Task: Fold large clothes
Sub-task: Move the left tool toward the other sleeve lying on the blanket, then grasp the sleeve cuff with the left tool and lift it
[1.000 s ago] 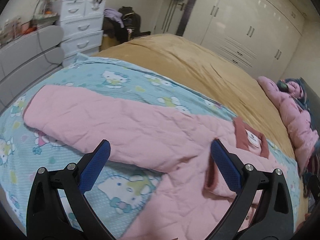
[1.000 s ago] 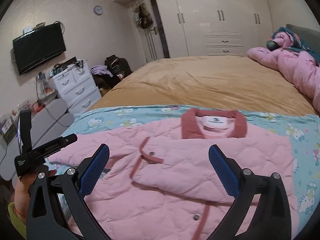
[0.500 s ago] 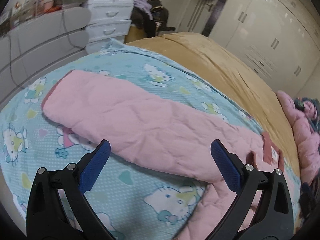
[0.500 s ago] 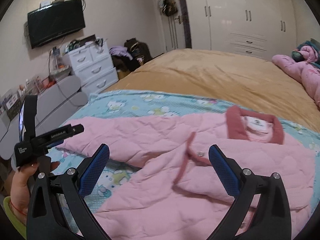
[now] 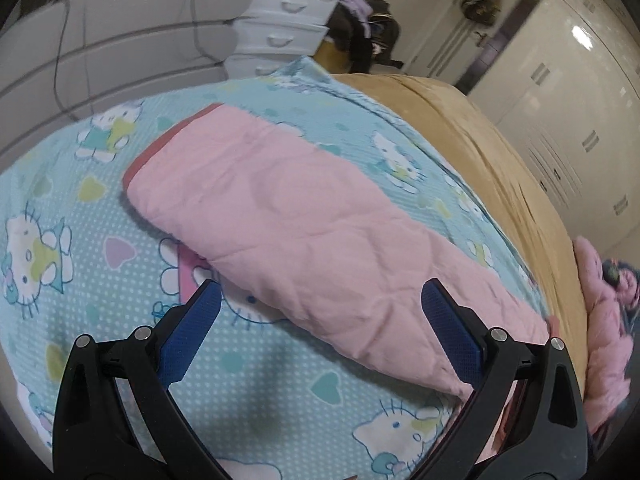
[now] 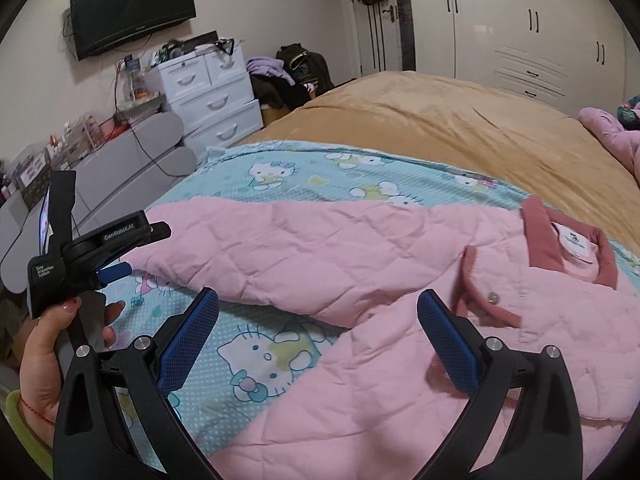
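Note:
A pink quilted jacket [image 6: 420, 292] with a dark pink collar [image 6: 568, 240] lies open-front up on a blue Hello Kitty sheet [image 6: 256, 352]. Its left sleeve [image 5: 304, 232] stretches out flat, with a red cuff [image 5: 160, 148] at the far end. My left gripper [image 5: 320, 312] is open and empty, hovering over the sleeve's near edge; it also shows in the right wrist view [image 6: 116, 256], near the cuff end. My right gripper [image 6: 318, 320] is open and empty above the armpit where sleeve meets body.
The sheet lies on a bed with a tan cover [image 6: 460, 128]. White drawers [image 6: 208, 96] and a grey cabinet [image 5: 120, 48] stand beyond the bed's left edge. A pink padded garment [image 5: 604, 320] lies at the right. White wardrobes [image 6: 520, 20] line the back wall.
My left gripper has moved left along the sleeve towards the cuff and lower over it. My right gripper has shifted left, from over the jacket front to the armpit. Both stay open.

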The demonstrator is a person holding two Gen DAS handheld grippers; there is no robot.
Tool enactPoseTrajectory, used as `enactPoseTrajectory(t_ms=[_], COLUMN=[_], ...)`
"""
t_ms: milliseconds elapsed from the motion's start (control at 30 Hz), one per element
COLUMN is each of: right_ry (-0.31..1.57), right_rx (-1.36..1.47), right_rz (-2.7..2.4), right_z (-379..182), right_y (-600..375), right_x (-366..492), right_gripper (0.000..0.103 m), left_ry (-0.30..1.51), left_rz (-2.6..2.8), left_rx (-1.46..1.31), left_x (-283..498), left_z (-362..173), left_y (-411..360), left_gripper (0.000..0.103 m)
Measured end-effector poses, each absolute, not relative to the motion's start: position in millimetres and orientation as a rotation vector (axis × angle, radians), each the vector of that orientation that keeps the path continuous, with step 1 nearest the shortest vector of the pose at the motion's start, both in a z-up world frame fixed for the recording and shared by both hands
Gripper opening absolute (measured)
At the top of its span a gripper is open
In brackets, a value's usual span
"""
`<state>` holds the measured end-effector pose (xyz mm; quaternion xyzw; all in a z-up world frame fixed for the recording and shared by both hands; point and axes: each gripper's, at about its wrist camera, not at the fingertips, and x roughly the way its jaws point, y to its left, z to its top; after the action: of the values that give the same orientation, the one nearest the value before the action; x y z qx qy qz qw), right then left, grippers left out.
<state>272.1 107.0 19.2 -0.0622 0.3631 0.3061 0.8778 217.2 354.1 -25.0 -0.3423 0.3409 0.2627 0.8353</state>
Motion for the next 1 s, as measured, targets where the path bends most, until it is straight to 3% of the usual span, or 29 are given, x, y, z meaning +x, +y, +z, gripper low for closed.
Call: enactPoseTrajectory(t_ms=[367,567,600,633,733,833,1000], right_ry=[0.774,0.787,0.785,0.783,0.781,0.78,0.764], right_rx=[-0.137,-0.119,-0.119,-0.116,-0.092,-0.076,-0.063], right_rz=[0.638,0.628,0.626,0.622,0.614,0.6,0.562], right_z=[8,3,3,3,3,2,8], right_y=[105,91,89,86,76,64,34], right_x=[272,274,274,274,275,275,270], right_gripper=[0.099,0.099,0.099,0.099,0.099,0.099,0.099], left_ry=[0.685,0.623,0.622,0.607,0.557,0.449,0.354], left_rz=[0.592,0.506,0.508,0.508,0.46,0.403,0.345], left_rx=[-1.009,-1.005,-0.989,-0.974,-0.987,-0.991,-0.935], left_x=[214,226,228,229,229,220,210], left_z=[-80,-85,-84,-82,-79,-56,-11], left_y=[389,393,391,388,384,381,366], left_gripper=[0.094,0.09,0.077,0.053,0.024,0.014,0.011])
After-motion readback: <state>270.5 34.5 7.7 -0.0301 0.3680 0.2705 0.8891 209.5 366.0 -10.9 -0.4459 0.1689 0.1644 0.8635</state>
